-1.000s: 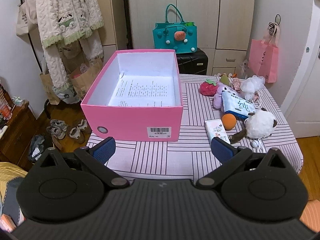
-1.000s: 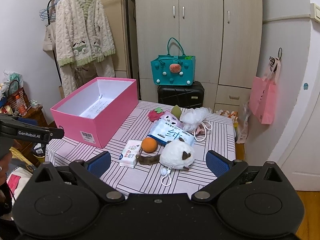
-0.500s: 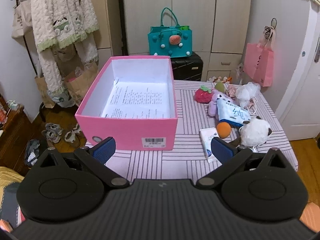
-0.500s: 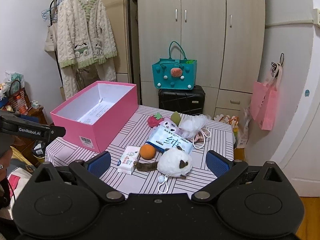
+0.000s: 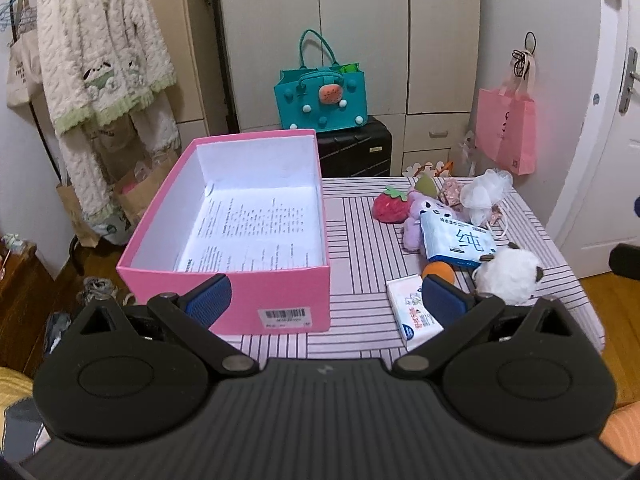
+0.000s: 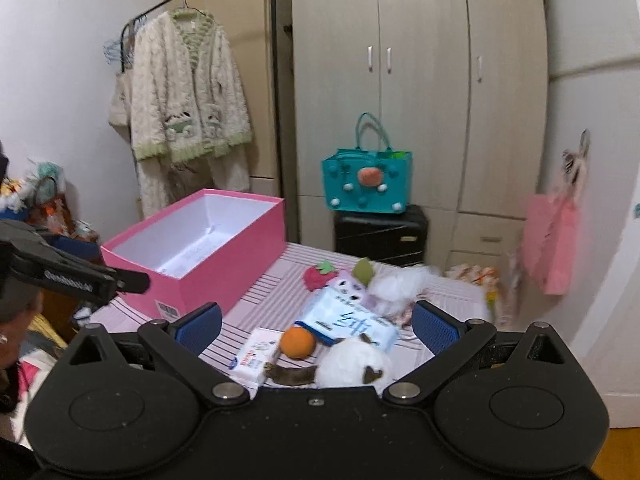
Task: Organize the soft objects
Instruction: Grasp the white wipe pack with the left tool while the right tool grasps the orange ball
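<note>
Pink box [image 5: 256,240] sits unfilled at the table's left edge; both the left gripper [image 5: 324,300] and right gripper [image 6: 318,326] hang spread wide, holding nothing. Likely next: reach for the white plush [image 6: 354,364].

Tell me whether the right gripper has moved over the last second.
Yes. The right gripper has come down and forward toward the striped table; the white plush toy now sits at its base, against the wardrobe.

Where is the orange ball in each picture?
Left wrist view: the orange ball sits right of centre, behind the right-hand blue pad.
Right wrist view: the orange ball sits low, near the middle.
Shared landmark: the pink box, left of the ball in both.
</note>
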Tool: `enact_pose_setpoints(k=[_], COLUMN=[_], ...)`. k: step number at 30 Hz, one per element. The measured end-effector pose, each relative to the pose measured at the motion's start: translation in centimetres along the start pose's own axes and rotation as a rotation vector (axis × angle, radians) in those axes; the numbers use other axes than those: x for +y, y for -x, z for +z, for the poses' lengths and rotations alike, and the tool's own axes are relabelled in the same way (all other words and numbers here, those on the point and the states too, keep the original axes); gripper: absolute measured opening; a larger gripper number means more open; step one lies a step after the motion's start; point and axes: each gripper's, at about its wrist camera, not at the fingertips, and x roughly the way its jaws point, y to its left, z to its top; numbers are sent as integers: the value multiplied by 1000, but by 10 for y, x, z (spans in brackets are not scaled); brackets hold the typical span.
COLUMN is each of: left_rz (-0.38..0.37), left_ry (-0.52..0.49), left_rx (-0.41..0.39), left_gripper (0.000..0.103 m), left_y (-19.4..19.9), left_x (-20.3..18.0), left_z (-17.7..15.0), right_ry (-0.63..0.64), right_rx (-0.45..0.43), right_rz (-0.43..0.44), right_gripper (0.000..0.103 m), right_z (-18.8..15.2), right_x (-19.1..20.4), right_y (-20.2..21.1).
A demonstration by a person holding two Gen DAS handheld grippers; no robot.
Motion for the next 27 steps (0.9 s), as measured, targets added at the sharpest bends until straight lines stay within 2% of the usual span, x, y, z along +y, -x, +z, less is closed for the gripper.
enact_pose_setpoints(k=[4, 5, 7, 8, 12, 13, 18, 22, 27], left_rz=[-28, -39, -60, -70, -122, -134, -176, -232, -267], left_ry=[-14, -17, -25, -33, -91, -104, -106, -120, -149], left_rx=[-13, -19, -29, -33, -27, -21, 34, 58, 71], left_gripper=[103, 103, 103, 103, 102, 101, 100, 92, 78], left_y=[-20, -25, -35, -40, -59, -63, -85, -98, -112], left_x=[-6, -7, -11, -14, -31, -35, -44, -51, -60], left_z=[-7, -9, -15, -18, -33, -35, -45, -58, -64], right_ry=[-51, -47, -15, 3, 62, 67, 46, 22, 48], right_rx=[26, 40, 62, 69, 100, 111, 167, 209, 240], right_rz=[88, 96, 90, 82, 74, 88, 197, 255, 252], right_gripper=[102, 101, 93, 93, 71, 64, 43, 34, 35], right_z=[-7, -9, -14, -16, -21, -21, -22, -26, -30], right_x=[-16, -17, -15, -14, -10, -10, -12, -11, -3], right_y=[-28, -36, -51, -57, -81, -88, -115, -139, -161])
